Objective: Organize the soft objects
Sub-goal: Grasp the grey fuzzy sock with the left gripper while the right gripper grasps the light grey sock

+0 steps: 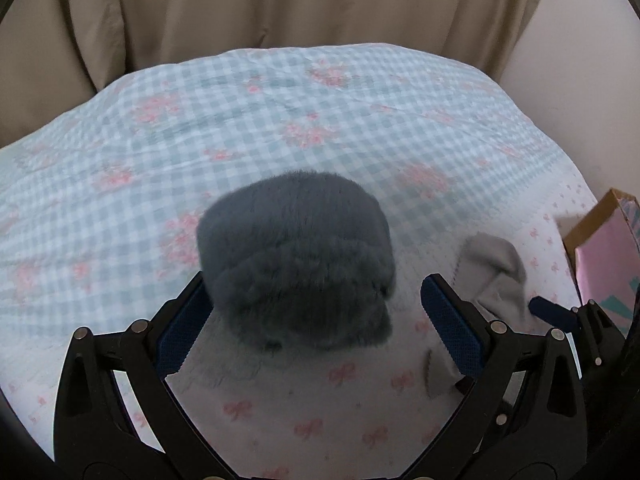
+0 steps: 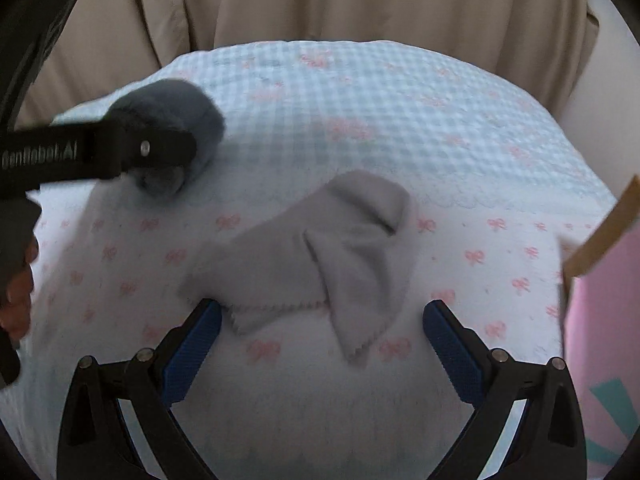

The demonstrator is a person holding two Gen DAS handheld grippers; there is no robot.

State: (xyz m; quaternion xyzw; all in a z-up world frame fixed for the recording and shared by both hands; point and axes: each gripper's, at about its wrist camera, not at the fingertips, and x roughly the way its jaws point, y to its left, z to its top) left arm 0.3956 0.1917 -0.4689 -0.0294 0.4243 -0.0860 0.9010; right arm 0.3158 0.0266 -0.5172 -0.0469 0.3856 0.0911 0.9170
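A dark grey fluffy soft item (image 1: 296, 264) lies on the bed between the wide-open fingers of my left gripper (image 1: 316, 292); the left pad (image 1: 182, 332) touches its side, the right pad (image 1: 450, 328) stands apart. It also shows in the right wrist view (image 2: 176, 116), partly behind the left gripper's finger (image 2: 132, 152). A light grey cloth (image 2: 320, 256) lies crumpled just ahead of my open, empty right gripper (image 2: 322, 316); its edge reaches the left pad (image 2: 192, 352). The cloth also shows in the left wrist view (image 1: 496, 276).
The bed has a blue-checked cover (image 1: 280, 120) and a white sheet with pink bows (image 2: 480, 248). A pink box with a cardboard rim (image 2: 600, 264) stands at the right; it also shows in the left wrist view (image 1: 600, 248). Beige curtains (image 1: 280, 8) hang behind.
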